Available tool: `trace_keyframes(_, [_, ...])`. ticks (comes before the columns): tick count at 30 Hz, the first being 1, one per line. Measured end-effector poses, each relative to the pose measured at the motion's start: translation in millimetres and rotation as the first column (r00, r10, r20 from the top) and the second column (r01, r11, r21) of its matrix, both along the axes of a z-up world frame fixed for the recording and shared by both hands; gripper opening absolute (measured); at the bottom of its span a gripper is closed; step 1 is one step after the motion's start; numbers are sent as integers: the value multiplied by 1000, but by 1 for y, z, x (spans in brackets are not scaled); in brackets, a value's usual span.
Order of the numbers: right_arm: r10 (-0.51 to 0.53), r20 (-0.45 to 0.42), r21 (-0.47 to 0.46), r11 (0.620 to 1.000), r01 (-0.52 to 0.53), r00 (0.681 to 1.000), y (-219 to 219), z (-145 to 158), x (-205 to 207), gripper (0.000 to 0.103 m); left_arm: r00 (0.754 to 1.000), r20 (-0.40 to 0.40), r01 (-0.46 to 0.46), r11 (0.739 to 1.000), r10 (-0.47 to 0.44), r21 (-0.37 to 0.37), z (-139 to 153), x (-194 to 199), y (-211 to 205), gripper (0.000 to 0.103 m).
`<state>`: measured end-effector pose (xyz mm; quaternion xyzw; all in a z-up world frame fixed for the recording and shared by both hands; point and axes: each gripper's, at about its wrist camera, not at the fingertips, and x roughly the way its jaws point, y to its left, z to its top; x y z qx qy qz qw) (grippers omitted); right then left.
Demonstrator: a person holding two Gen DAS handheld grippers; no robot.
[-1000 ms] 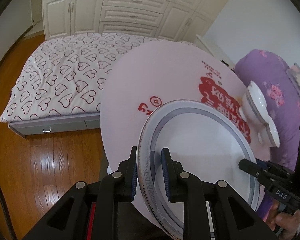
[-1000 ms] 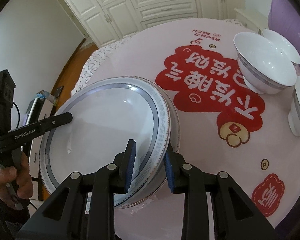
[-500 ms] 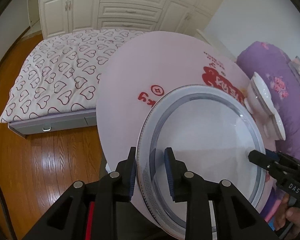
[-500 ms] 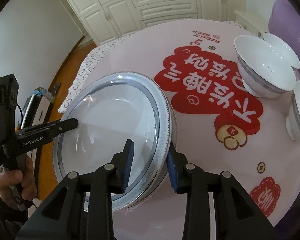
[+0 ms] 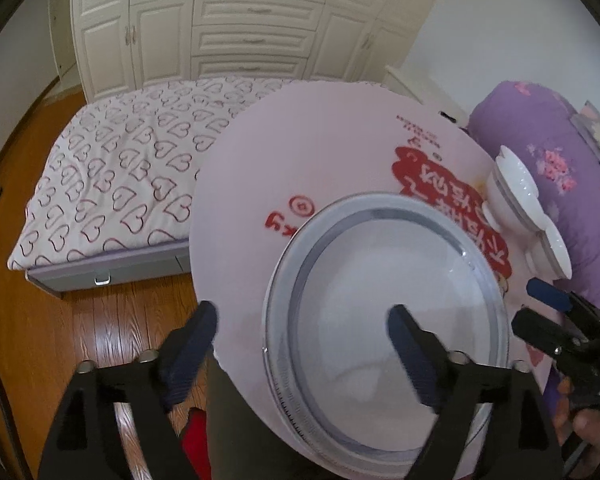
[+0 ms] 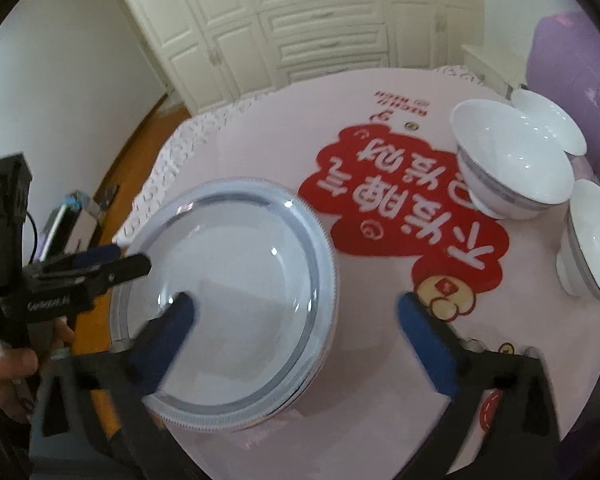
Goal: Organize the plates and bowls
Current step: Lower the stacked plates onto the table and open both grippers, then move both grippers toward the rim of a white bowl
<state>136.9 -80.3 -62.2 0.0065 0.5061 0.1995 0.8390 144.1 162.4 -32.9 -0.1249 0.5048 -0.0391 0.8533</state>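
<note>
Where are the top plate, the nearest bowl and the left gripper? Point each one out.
top plate [image 6: 236,280]: right wrist view, on its flat white centre.
nearest bowl [image 6: 512,156]: right wrist view, on its inner wall.
left gripper [image 5: 304,330]: left wrist view, midway between its open fingertips.

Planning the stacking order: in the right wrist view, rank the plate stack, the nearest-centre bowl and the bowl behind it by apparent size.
1. plate stack, largest
2. centre bowl
3. rear bowl, smallest in view, but it is partly hidden and farther away, so its true size against the centre bowl is unsure.
</note>
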Motion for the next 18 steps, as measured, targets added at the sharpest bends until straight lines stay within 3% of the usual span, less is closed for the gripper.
trace_keyframes(3, [-28,-3,44,999,28,1000,-9,3,5,103,999,37,-14,999,13,29,11,0,-6,102])
trace_keyframes(18, [-156,94,117,982,145,983,-51,41,21,103,984,178,18,998,-28,55,67,-6,-41,102])
